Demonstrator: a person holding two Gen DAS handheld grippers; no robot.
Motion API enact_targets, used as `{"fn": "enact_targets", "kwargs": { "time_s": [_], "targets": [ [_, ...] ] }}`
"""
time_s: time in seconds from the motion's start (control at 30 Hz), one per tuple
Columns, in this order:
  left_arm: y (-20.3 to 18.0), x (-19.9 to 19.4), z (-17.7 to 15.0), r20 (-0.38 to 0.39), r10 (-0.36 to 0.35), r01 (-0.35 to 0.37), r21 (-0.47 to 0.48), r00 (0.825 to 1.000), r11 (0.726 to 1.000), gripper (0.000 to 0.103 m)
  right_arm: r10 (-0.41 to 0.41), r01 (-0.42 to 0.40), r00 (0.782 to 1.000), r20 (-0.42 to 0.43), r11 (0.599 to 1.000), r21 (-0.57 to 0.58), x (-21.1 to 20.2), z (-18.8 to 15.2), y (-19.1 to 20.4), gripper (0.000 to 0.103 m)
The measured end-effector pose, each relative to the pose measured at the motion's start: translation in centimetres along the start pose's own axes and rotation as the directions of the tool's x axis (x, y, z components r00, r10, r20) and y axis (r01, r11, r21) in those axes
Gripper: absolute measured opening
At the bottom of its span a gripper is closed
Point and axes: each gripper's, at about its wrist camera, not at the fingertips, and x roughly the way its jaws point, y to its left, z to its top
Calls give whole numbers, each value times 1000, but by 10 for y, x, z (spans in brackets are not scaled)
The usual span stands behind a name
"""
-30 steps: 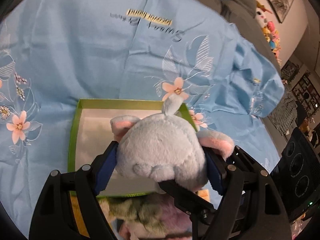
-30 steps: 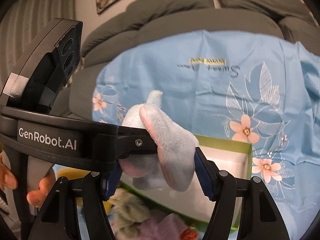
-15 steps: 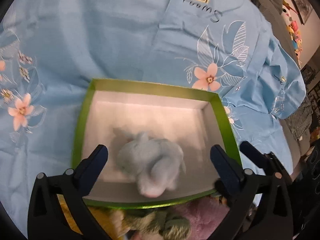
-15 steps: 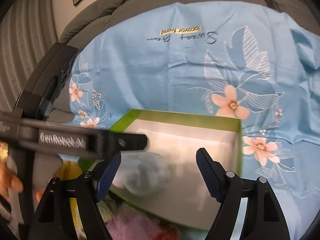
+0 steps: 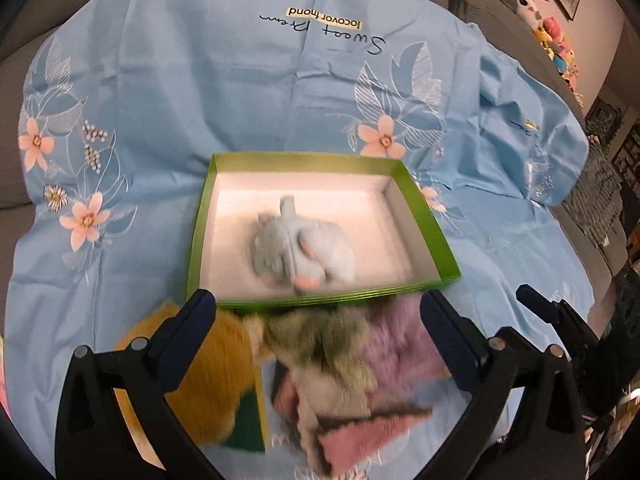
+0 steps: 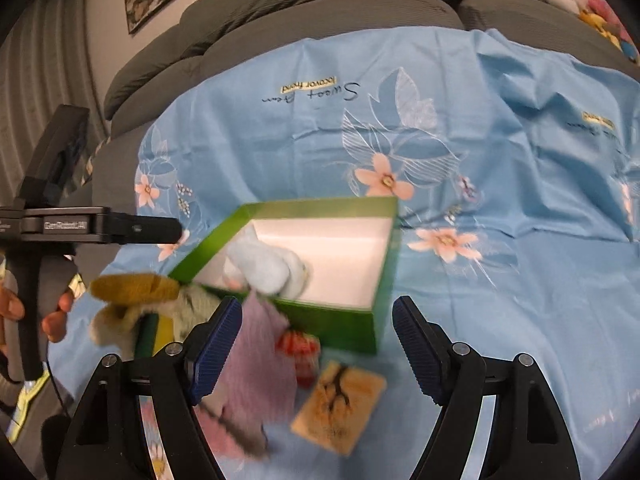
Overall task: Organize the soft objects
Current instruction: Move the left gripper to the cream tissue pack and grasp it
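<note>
1. A blue plush elephant (image 5: pixel 304 246) lies inside the green box (image 5: pixel 320 162) on the blue sheet (image 5: pixel 200 80).
2. Left gripper (image 5: pixel 320 320) and right gripper (image 6: pixel 316 340) both gape, released.
3. A pile of soft toys (image 5: pixel 332 344) waits outside the box's near edge.

The blue floral sheet (image 5: pixel 200 92) is carrying handwritten-style dark script, upside down in both views, reading roughly "Sweet Dream". Just beside it a yellow label (image 5: pixel 324 18) is showing small print, about "locovor frond", not fully legible. A second such label (image 6: pixel 598 119) is showing near the sheet's right edge, unreadable. The left tongs' body (image 6: pixel 66 226) is bearing white "GenRobot.AI" lettering, blurred.
</note>
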Motion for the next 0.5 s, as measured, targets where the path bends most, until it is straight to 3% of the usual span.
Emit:
{"fn": "enact_targets", "kwargs": {
  "time_s": [0.23,0.37,0.5],
  "targets": [
    [-14,-4,-49,-54,-69,68,-7,996,998,102,-64,63,996,-70,998,-15,-17,-36,7,79],
    [-22,0,-68,-73,-70,71,13,995,997,102,-60,67,989,-138,997,46,-6,-60,7,79],
    [-25,6,-77,-97,-76,77,10,992,997,102,-176,181,968,-181,983,12,13,-78,12,79]
  ]
}}
